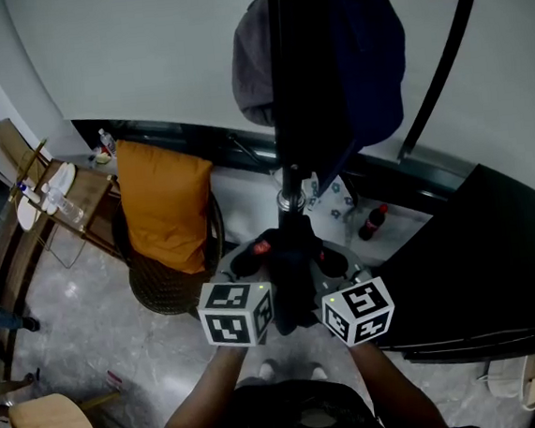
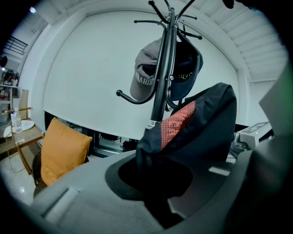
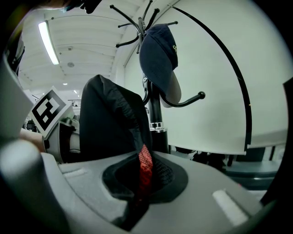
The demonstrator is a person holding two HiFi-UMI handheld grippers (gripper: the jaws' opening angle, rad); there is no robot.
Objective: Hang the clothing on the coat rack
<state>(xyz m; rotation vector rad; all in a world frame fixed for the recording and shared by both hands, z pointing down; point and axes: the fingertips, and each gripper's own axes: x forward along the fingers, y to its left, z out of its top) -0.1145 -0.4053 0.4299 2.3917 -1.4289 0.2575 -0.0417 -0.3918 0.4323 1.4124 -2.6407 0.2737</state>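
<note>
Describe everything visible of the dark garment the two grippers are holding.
The garment is black, soft-looking fabric with a red patterned strip showing along one fold. It is bunched into an upright hump rather than spread out. The left gripper and the right gripper each have their jaws shut on its lower folds. It is held close in front of the coat rack, low by the pole and not yet on any hook. Whether it touches the pole cannot be told.
</note>
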